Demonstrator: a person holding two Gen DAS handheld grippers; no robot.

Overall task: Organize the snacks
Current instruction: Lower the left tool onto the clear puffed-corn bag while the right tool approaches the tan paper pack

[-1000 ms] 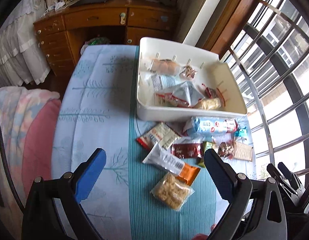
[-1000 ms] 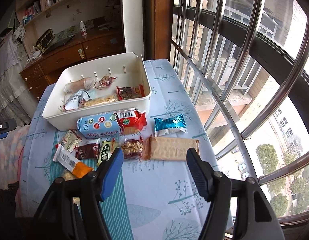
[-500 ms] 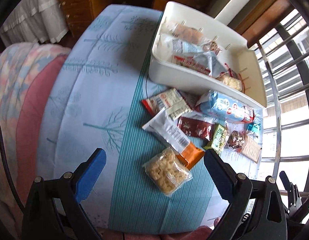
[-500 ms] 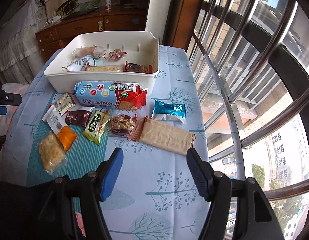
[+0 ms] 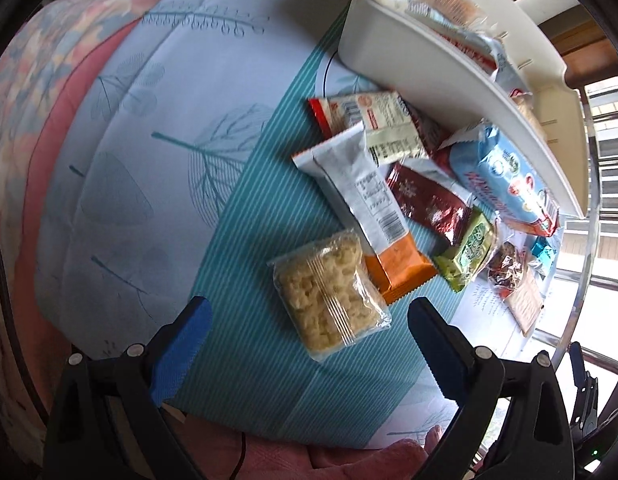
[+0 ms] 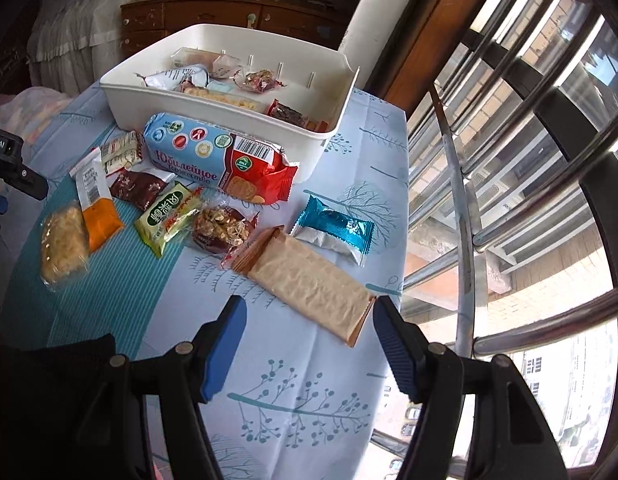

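Several snack packs lie on the tablecloth before a white bin [image 5: 421, 64] [image 6: 229, 116] that holds several snacks. My left gripper [image 5: 309, 332] is open and empty, just above a clear pack of puffed rice cake [image 5: 329, 300] [image 6: 63, 240]. Beside it lie a white-and-orange bar [image 5: 373, 216], a dark red pack [image 5: 429, 200] and a green pack [image 5: 469, 252]. My right gripper [image 6: 309, 320] is open and empty, over the near end of a long cracker pack [image 6: 309, 280]. A teal pack [image 6: 333, 232], a nut bar [image 6: 221, 228] and a blue-and-red biscuit roll [image 6: 217, 160] lie beyond it.
Window bars [image 6: 509, 160] run close along the table's right edge. A pink bedspread [image 5: 41, 160] lies left of the table. A wooden dresser [image 6: 229, 12] stands behind the bin. The left gripper's body [image 6: 9, 168] shows at the left edge of the right wrist view.
Both grippers have come lower and closer to the table. The left one now hovers by the puffed rice pack, the right one by the cracker pack. Both stay open.
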